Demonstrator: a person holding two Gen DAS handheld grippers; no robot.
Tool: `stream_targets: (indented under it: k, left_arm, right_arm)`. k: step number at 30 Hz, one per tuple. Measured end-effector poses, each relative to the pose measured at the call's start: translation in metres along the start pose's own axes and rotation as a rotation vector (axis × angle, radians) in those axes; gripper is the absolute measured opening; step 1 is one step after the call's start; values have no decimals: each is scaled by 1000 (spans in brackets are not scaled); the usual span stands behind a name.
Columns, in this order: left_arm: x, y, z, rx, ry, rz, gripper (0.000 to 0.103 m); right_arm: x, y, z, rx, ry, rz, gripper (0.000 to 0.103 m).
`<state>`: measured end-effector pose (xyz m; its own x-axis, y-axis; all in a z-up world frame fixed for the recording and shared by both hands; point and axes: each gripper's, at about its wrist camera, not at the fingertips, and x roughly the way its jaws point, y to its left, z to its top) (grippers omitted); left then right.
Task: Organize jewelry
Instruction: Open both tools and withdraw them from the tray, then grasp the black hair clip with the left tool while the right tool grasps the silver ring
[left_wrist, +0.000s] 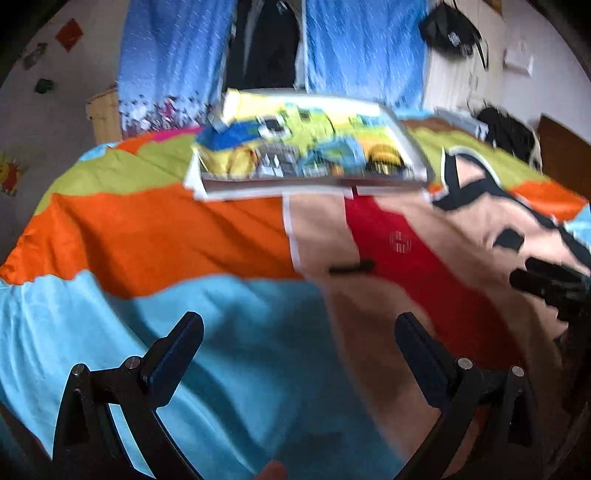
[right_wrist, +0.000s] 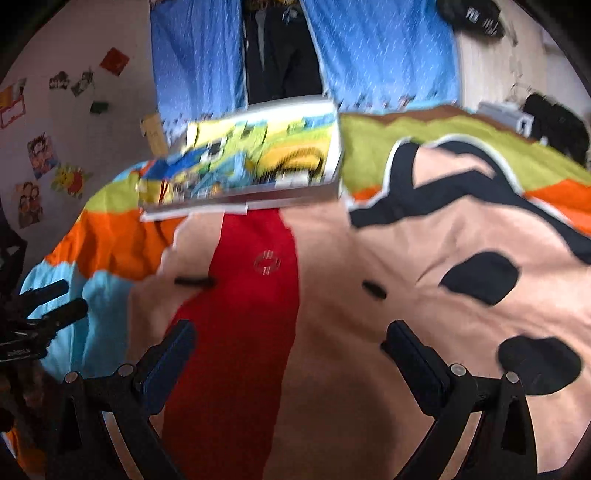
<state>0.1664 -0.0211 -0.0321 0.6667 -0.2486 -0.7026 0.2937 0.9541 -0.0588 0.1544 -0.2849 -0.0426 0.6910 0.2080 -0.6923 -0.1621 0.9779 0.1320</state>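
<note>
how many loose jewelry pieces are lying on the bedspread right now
2. A small ring-shaped piece lies on the red stripe, and a dark stick-like piece lies just left of it at the stripe's edge. The box behind may hide more; the blur limits detail.

My left wrist camera looks forward, close over the bright patchwork bedspread (left_wrist: 155, 236); my right sits beside it toward 3 o'clock. Both face 12 o'clock and share the colourful flat picture box (left_wrist: 306, 144) (right_wrist: 258, 155) and blue curtains (left_wrist: 173, 55) (right_wrist: 195, 55).

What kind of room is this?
Most likely a bedroom: a bed under a colourful cartoon bedspread, blue curtains behind it, and cartoon pictures stuck on the wall.
</note>
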Motion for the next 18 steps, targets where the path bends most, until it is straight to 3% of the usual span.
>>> stream_targets:
  k: [4,10,18]
  left_arm:
    - [19,0,-4,12,48,-14,102]
    - [38,4,18,-15,48,-49,102]
    - [82,-4,40,72,77,-81,101]
  right_arm:
    - [12,-8,-2,5,44,37,103]
    - [37,-19,20,-12,85,93,103]
    - [75,-21,49,-131,90,158,101]
